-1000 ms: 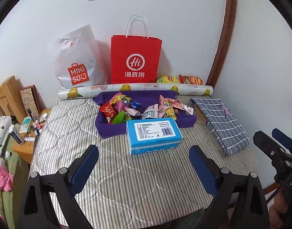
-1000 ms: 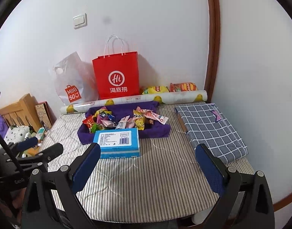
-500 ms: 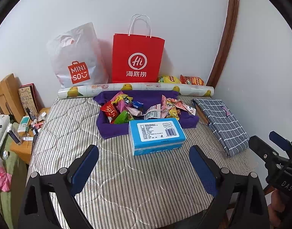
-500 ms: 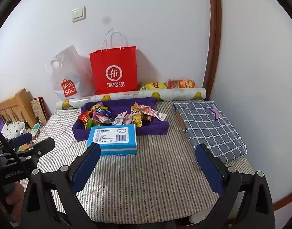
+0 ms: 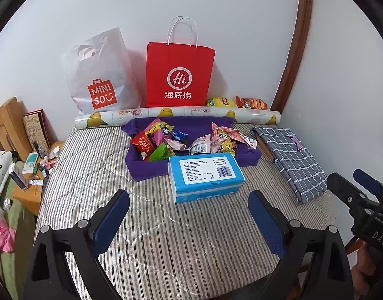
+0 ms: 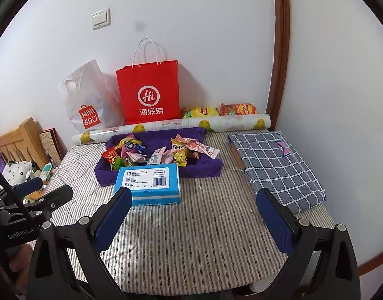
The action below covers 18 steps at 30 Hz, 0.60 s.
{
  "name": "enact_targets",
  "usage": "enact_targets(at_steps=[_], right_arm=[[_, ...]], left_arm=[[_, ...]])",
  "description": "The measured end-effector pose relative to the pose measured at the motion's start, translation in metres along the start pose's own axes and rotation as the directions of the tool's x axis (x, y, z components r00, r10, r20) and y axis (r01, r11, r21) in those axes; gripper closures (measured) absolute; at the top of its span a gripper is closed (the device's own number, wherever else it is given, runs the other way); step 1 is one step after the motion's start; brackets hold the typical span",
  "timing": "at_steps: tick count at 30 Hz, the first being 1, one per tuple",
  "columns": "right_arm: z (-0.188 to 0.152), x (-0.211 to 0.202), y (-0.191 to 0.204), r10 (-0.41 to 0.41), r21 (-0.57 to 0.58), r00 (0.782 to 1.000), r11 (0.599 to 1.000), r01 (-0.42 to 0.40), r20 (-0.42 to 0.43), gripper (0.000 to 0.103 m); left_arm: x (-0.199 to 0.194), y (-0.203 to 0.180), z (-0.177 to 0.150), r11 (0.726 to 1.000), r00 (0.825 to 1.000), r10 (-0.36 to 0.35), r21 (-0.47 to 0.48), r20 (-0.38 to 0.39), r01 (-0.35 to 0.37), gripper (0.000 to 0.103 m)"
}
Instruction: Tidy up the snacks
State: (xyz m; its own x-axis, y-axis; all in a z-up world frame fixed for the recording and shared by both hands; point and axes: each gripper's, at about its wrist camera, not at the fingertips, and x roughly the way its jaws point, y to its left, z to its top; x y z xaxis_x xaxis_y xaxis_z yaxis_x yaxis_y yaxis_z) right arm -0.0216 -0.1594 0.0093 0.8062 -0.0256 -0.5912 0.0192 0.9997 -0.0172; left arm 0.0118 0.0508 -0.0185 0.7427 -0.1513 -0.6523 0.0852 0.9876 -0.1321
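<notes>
Bed (image 5: pixel 96 155) is serving as worktop; tray (image 5: pixel 141 168) is sitting at twelve o'clock, corralling snacks (image 5: pixel 166 142); box (image 5: pixel 205 175) is touching its near edge; left gripper (image 5: pixel 188 215) and right gripper (image 6: pixel 194 213) are hovering wide apart, empty, probably approaching

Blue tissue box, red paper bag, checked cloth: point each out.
blue tissue box (image 5: pixel 205 168), left wrist view, on its printed top face.
red paper bag (image 5: pixel 179 75), left wrist view, on the white logo.
checked cloth (image 6: pixel 274 165), right wrist view, on its folded top.
</notes>
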Motion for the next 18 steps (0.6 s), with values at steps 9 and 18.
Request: enact_targets(at_steps=[9, 18], right_arm=[[-0.0003, -0.0006, -0.0006, 0.008, 0.004, 1.0, 1.0, -0.008, -0.001, 0.004], [-0.0015, -0.0024, 0.0011, 0.011, 0.0, 1.0, 1.0, -0.011, 0.003, 0.004]], left_arm=[[0.0009, 0.0003, 0.0, 1.0, 1.0, 0.002, 0.001, -0.002, -0.002, 0.007], [-0.0008, 0.0003, 0.0004, 1.0, 1.0, 0.003, 0.004, -0.001, -0.003, 0.007]])
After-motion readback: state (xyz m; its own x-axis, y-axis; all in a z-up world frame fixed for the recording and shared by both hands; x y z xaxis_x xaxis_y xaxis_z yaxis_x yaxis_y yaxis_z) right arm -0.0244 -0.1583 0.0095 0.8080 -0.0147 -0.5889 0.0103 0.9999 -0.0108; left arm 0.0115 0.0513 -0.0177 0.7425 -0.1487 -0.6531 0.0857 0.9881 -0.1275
